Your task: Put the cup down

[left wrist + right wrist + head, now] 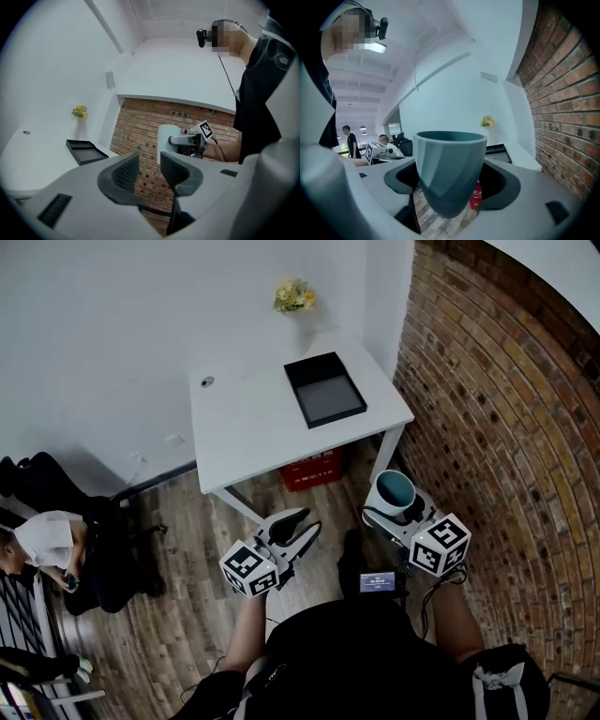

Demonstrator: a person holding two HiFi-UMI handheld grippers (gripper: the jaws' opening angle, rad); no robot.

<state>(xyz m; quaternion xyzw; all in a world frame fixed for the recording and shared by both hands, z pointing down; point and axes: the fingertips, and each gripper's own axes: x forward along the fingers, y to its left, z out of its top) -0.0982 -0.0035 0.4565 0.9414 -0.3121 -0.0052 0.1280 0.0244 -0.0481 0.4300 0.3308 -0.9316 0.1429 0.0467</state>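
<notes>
While the person stood just short of the white table, the right gripper was clenched on the cup. The cup was upright, teal inside, held in the air over the wooden floor near the table's front corner. The left gripper hung beside it, jaws apart with nothing between them. A black tray lay on the table, well apart from the cup.
</notes>
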